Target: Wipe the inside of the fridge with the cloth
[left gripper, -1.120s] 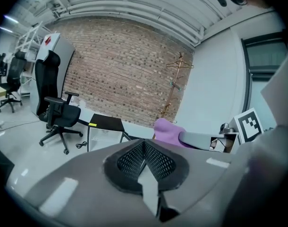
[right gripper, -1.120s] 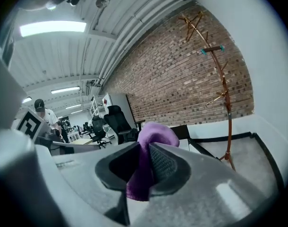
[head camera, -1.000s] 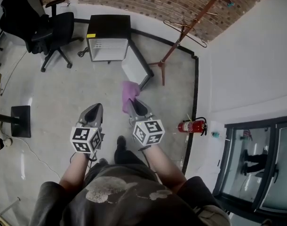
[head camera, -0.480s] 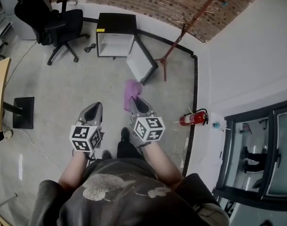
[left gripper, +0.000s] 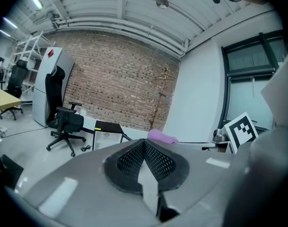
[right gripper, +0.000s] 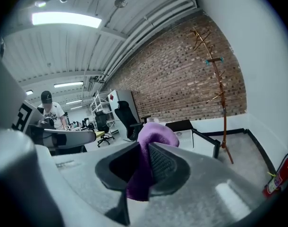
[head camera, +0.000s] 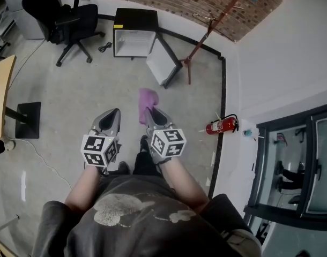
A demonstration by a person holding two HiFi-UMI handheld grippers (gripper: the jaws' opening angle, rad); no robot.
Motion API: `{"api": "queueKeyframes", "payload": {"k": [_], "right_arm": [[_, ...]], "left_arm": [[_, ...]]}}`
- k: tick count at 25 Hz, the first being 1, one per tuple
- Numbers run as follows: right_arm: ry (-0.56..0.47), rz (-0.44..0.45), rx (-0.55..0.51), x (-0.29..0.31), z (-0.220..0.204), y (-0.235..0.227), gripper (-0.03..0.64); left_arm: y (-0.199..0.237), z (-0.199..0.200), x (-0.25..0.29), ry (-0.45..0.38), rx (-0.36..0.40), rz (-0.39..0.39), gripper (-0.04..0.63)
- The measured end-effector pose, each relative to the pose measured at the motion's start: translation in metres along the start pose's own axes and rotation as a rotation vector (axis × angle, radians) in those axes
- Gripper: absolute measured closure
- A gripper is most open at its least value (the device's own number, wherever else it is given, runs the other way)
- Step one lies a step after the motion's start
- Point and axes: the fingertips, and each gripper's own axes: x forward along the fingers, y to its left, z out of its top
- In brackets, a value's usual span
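Note:
A small black fridge (head camera: 134, 33) stands on the floor by the brick wall, its white door (head camera: 162, 63) swung open to the right and its white inside showing. My right gripper (head camera: 149, 113) is shut on a purple cloth (head camera: 148, 100), well short of the fridge. In the right gripper view the cloth (right gripper: 151, 148) is pinched between the dark pads and bulges out above them. My left gripper (head camera: 113, 114) is held beside the right one, shut with nothing in it. The left gripper view shows the fridge (left gripper: 107, 132) far ahead.
A black office chair (head camera: 67, 17) stands left of the fridge. A wooden coat stand (head camera: 209, 28) rises to its right. A red fire extinguisher (head camera: 222, 126) lies by the right wall. A desk edge (head camera: 0, 92) and a black base plate (head camera: 28, 120) are at the left.
The whole view has shifted: the fridge sits a little higher and further right in the head view. Both grippers keep their hold and their place side by side.

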Motion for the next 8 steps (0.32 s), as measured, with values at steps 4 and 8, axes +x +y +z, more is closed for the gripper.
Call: {"api": "queueKeyframes", "payload": {"k": [4, 8], "right_arm": [[0.009, 0.015, -0.005, -0.004, -0.009, 0.013, 0.568], [0.021, 0.019, -0.01, -0.011, -0.016, 0.017, 0.568]], "left_arm": [[0.001, -0.001, -0.009, 0.001, -0.015, -0.004, 0.577], [-0.001, -0.006, -0.017, 0.003, -0.039, 0.0, 0.577]]}}
